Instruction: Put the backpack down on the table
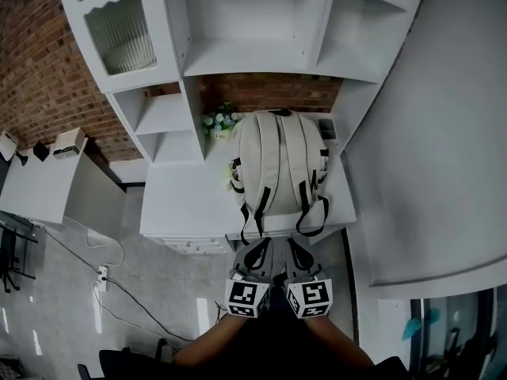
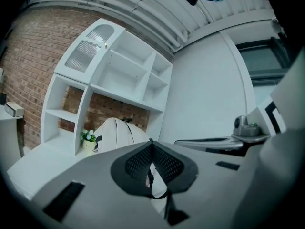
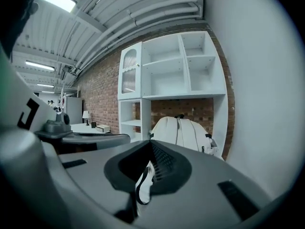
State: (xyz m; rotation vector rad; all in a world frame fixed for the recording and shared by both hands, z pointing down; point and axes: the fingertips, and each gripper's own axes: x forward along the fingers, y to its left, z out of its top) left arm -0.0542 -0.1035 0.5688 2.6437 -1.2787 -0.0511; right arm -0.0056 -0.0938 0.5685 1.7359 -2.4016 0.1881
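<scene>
**Operator:** Report tool state, both sides.

**Inspector:** The left gripper point(image 1: 255, 253) has its jaws closed, pads clamped on the left strap point(image 2: 157, 191), a white band with black edging that sits between them. The right gripper point(image 1: 298, 252) is in the same condition, with its jaws closed on the right strap point(image 3: 143, 184). Both tools sit side by side just off the front edge of the table point(image 1: 178, 204), close together but not touching.

**Operator:** Location of the backpack?

**Inspector:** The backpack point(image 1: 281, 161) is on the table, towards its right end, below the shelf unit point(image 1: 261, 30). Its strap side faces the person. Its top handle point(image 1: 282, 112) is towards the brick wall point(image 1: 269, 92), and its bottom is at the table's front edge. Both straps run down the pack and pass over that edge to the grippers. Whether the pack stands upright or leans back cannot be told.

**Operator:** Adjacent items?

**Inspector:** A flower pot point(image 1: 219, 123) stands just left of the pack's top, near it, though contact cannot be confirmed. A dark item point(image 1: 326, 128) lies at the pack's right shoulder and is too small to identify. A second table point(image 1: 40, 184) stands well apart at the left and carries a box point(image 1: 69, 142).
</scene>
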